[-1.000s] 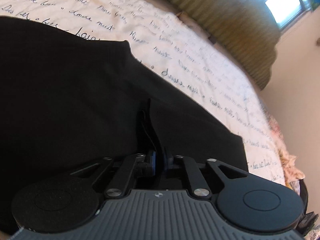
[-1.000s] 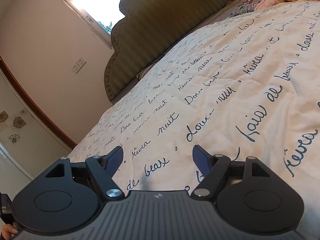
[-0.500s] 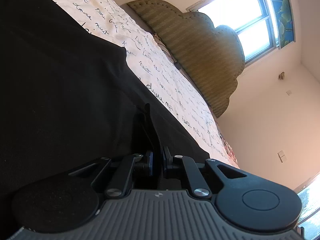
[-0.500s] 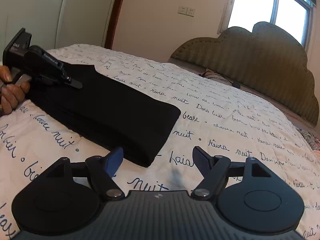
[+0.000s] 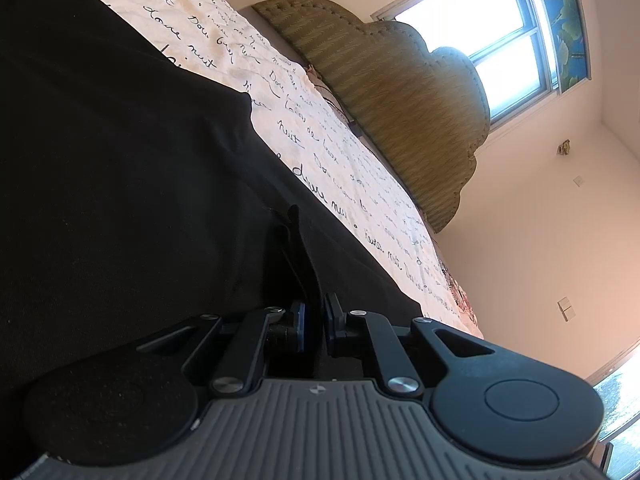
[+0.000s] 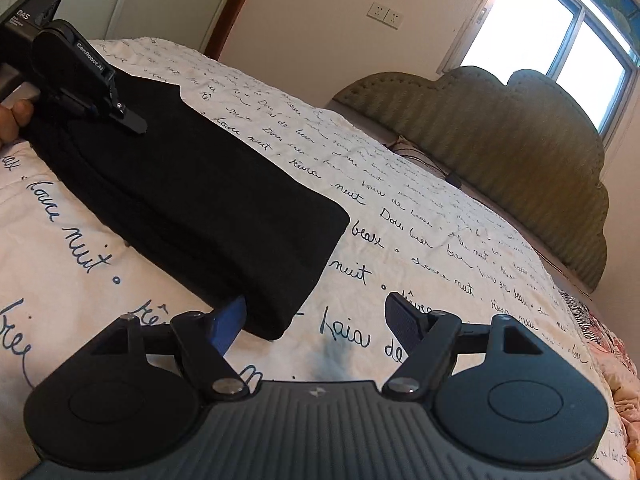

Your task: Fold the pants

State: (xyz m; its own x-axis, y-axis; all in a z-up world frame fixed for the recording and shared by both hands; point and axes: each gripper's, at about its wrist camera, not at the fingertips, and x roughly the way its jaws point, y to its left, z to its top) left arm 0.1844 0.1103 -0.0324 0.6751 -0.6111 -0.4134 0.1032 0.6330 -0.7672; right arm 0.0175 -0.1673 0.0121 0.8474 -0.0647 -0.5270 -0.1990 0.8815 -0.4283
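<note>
Two grippers on pants (image 6: 192,196): left gripper (image 5: 313,326) pinches one end, anchoring it; right gripper (image 6: 316,320) gapes wide beside the opposite end, ready to grab.

Left wrist view: the black pants (image 5: 120,200) run off the left and top edges, so I cannot trace their full outline. Between the left tongs (image 5: 312,326), the pinched fold is black against black; I cannot tell how many layers sit there. Right wrist view: at upper left, the person's hand (image 6: 14,118) is cut by the frame edge, only fingertips showing. The pants' near corner passes behind the left pad of the right tongs (image 6: 316,318). The script on the bedspread (image 6: 460,248) blurs toward the headboard (image 6: 520,140), unreadable to me.
</note>
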